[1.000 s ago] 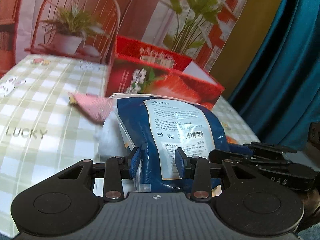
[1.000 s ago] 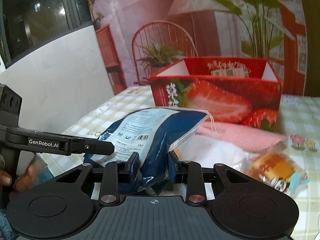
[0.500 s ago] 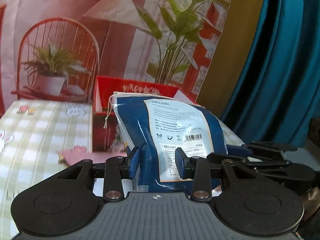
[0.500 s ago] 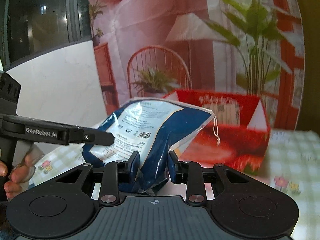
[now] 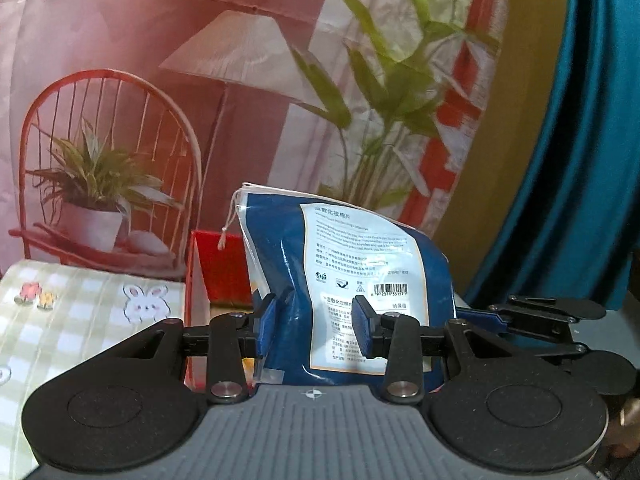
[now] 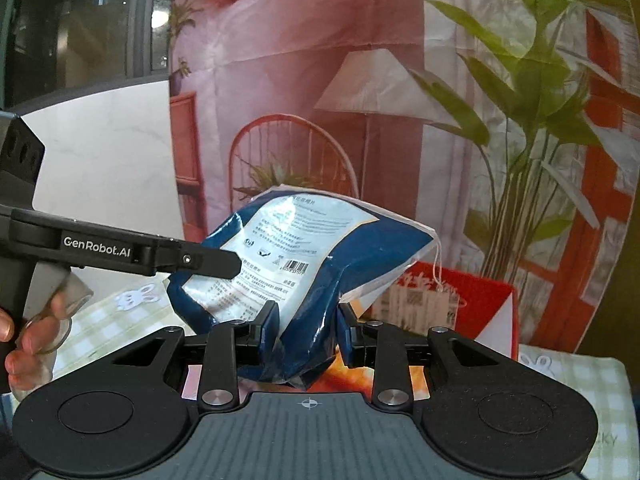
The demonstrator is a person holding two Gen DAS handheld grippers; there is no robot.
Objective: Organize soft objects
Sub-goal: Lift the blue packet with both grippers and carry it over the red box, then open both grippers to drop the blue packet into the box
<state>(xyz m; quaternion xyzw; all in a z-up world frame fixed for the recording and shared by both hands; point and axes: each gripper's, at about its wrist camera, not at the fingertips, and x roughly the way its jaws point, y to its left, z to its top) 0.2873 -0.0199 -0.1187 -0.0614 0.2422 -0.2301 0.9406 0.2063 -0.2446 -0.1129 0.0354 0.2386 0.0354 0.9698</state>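
Blue bag (image 5: 352, 280) | pinched between left gripper (image 5: 316, 330) jaws | right gripper (image 6: 308, 334) jaws clamp its corner

Blue plastic pack (image 5: 348, 280) with white printed label and barcode, soft, crumpled at lower end, white drawstring hanging from top corner. Held up in the air, roughly upright, tilted. Lower part pinched in left gripper (image 5: 316, 330) and in right gripper (image 6: 308, 330). Red strawberry-print box (image 6: 460, 300) stands open-topped just behind and below the pack, on checked bench (image 5: 80, 312).
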